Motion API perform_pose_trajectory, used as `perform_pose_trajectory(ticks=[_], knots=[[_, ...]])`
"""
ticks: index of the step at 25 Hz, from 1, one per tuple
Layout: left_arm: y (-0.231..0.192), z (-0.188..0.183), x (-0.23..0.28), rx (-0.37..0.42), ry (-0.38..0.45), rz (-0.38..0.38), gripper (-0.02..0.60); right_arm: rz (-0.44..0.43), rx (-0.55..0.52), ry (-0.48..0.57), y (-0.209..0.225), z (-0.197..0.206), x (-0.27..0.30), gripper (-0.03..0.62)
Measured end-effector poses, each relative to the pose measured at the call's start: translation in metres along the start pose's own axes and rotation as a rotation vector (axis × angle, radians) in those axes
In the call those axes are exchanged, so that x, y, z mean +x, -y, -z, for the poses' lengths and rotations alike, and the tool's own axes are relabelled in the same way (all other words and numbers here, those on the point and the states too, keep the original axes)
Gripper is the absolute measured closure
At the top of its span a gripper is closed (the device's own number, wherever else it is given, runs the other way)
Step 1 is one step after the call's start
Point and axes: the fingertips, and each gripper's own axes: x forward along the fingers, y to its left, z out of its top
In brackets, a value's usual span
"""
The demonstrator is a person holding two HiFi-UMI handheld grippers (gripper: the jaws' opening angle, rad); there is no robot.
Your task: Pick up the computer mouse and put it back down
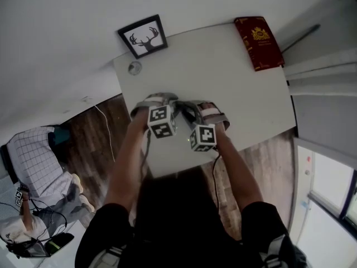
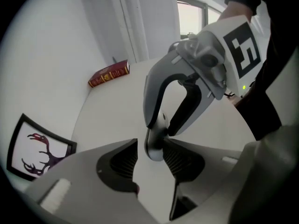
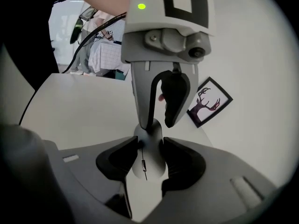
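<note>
While apparently in right gripper (image 3: 149, 147), mouse (image 3: 148, 166)

Mouse (image 3: 147, 160) hidden in head view; small round object (image 1: 134, 67) unidentifiable

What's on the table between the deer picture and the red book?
Nothing; the head view shows bare tabletop between deer picture and red book.

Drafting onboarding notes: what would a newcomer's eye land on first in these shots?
Two tongs with marker cubes meet mid-table over a white computer mouse: the right tongs clamp it, and the left tongs stand open astride its other end. Beyond them on the white table, a framed deer picture sits at the far left corner and a red book at the far right.
</note>
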Motion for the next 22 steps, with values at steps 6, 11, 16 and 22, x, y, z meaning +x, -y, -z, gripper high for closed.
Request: perform_pose_trajectory(ticks=[6,11,16,22], knots=[[0.02,0.009,0.014,0.067,-0.095,0.201,0.351,0.017,-0.163,0.016,-0.005,0.003,0.002,0.407],[0.025,0.002,0.026,0.061,-0.073,0.228,0.351,0.034,-0.238,0.024,-0.003,-0.002,-0.003,0.408],[0.028,-0.002,0.036,0.047,-0.041,0.226,0.365,0.042,-0.247,0.028,-0.003,0.0,-0.003,0.407],[0.026,-0.001,0.037,0.031,-0.025,0.215,0.406,0.045,-0.261,0.03,-0.004,0.0,-0.004,0.407]])
